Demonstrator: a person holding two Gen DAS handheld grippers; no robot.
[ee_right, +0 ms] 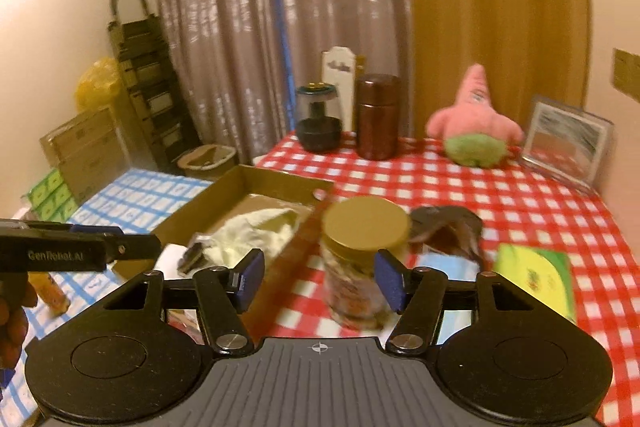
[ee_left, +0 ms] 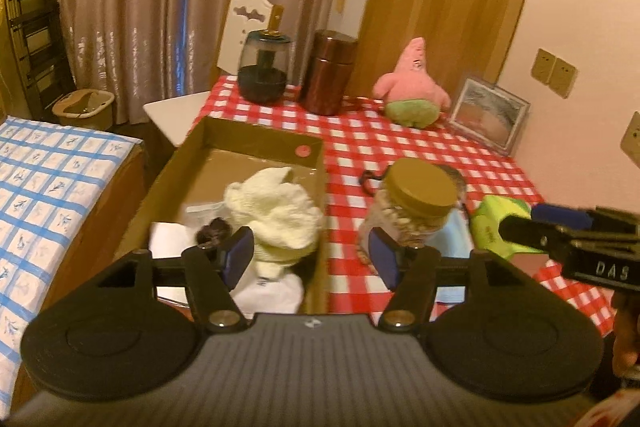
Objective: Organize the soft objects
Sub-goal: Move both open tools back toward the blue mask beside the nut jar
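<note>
A cardboard box (ee_left: pixel 256 137) sits at the left edge of the red checked table (ee_left: pixel 400 147). In it lie a cream knitted cloth (ee_left: pixel 276 215), a white cloth (ee_left: pixel 272 291) and a small dark item (ee_left: pixel 214 231). A pink star plush (ee_left: pixel 412 87) stands at the table's back; it also shows in the right wrist view (ee_right: pixel 472 119). My left gripper (ee_left: pixel 312 253) is open and empty, above the box's near right corner. My right gripper (ee_right: pixel 320 279) is open and empty, just in front of a gold-lidded jar (ee_right: pixel 364 251). A dark soft item (ee_right: pixel 448 227) lies behind the jar.
A green packet (ee_right: pixel 536 277) and a light blue item (ee_right: pixel 444 263) lie right of the jar. A dark grinder (ee_left: pixel 262 67), a brown canister (ee_left: pixel 330 73) and a picture frame (ee_left: pixel 488 115) stand at the back. A bed with a blue checked sheet (ee_left: pixel 48 187) is on the left.
</note>
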